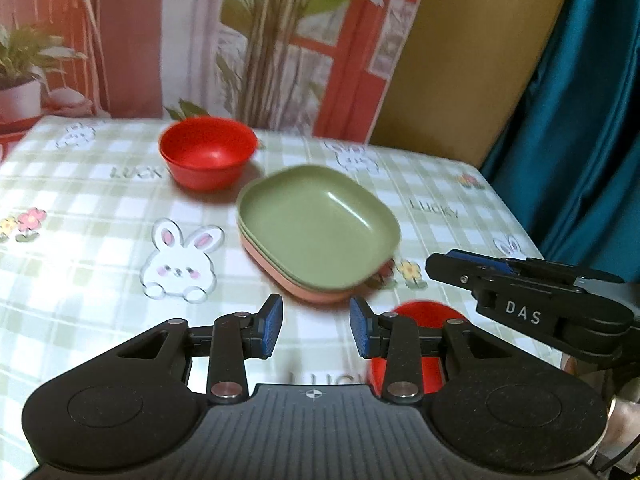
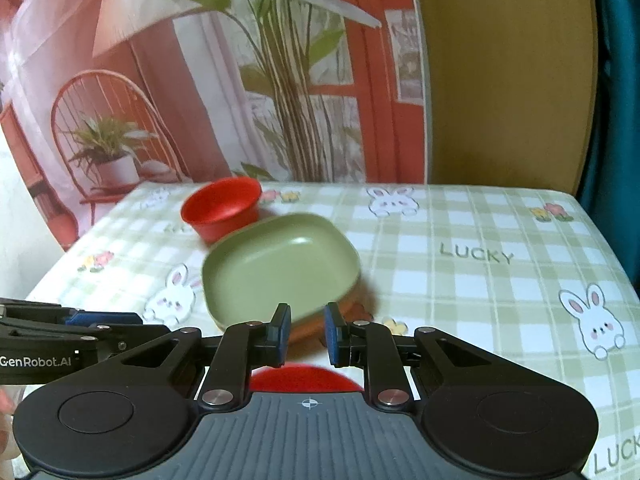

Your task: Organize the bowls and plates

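Green plate (image 1: 316,220) is seen stacked on a pink plate (image 1: 312,294) near the centre of the checked tablecloth (image 1: 80,208); pink rim shows only at the near edge, w/ a further rim possibly between the two, not resolvable. Far red bowl (image 1: 208,156) sits apart, behind-left of the stack; it looks like two bowls nested, judged from a doubled rim. Near red bowl (image 1: 420,312) lies just in front of the stack, mostly hidden under the gripper bodies in both views. L gripper (image 1: 316,326): jaws apart, nothing between pads, held above cloth short of the stack. R gripper (image 2: 306,330): jaws narrowly apart, empty, lined up w/ near edge of the plates. Step judged: approach to the near bowl or the stack, not yet contacted. Risks: near bowl is poorly seen from either wrist cam, so a blind descent could knock or tip it; R gap may be too narrow to straddle a rim w/o re-opening; grippers are close side by side, collision poss.; smooth plastic may slide on cloth if pushed rather than pinched.
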A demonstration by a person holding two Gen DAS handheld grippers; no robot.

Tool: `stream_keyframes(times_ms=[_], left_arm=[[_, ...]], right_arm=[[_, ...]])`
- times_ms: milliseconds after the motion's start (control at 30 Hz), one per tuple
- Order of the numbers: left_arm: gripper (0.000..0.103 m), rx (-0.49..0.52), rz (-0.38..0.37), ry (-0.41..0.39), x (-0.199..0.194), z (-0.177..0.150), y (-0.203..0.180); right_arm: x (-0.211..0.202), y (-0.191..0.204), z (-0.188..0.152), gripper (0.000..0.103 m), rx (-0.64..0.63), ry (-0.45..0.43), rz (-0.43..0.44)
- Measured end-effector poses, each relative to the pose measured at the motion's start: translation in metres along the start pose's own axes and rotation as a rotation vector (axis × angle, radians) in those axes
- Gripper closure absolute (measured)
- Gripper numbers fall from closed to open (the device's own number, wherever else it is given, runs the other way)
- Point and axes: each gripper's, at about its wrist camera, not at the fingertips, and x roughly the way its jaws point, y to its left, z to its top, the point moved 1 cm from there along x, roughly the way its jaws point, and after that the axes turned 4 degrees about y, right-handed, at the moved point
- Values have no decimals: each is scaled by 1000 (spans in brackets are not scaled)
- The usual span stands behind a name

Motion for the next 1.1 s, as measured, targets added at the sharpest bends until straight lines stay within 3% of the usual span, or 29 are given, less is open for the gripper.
stream_keyframes(times_ms=[767,1100], left_arm=[[64,34,-87,144,33,-27,-25],[66,25,-116,150,34,-32,-26]], right_arm=[[-11,-28,-41,84,58,68,-40],[-6,-35,-51,84,100,101,-40]])
